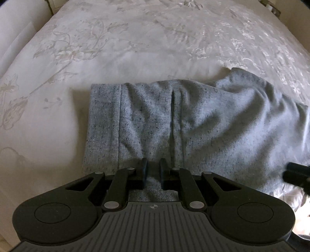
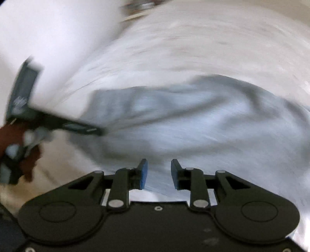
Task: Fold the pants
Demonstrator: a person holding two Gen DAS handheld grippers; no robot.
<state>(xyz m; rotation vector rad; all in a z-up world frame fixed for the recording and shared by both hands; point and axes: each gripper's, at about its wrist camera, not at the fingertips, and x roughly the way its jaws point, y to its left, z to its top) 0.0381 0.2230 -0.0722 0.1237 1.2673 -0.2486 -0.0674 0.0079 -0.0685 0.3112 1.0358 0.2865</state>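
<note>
Grey speckled pants lie on a white floral bedspread, waistband to the left, legs running off to the right. My left gripper sits low over the near edge of the pants just right of the waistband, jaws a narrow gap apart with grey fabric showing between them. My right gripper is open over the pants; that view is blurred by motion. The right gripper's dark tip shows in the left wrist view at the right edge. The left gripper and the hand holding it show in the right wrist view at the left.
The bedspread spreads wide beyond and to the left of the pants. The bed's edges curve along the top corners, with a dark gap at the top left.
</note>
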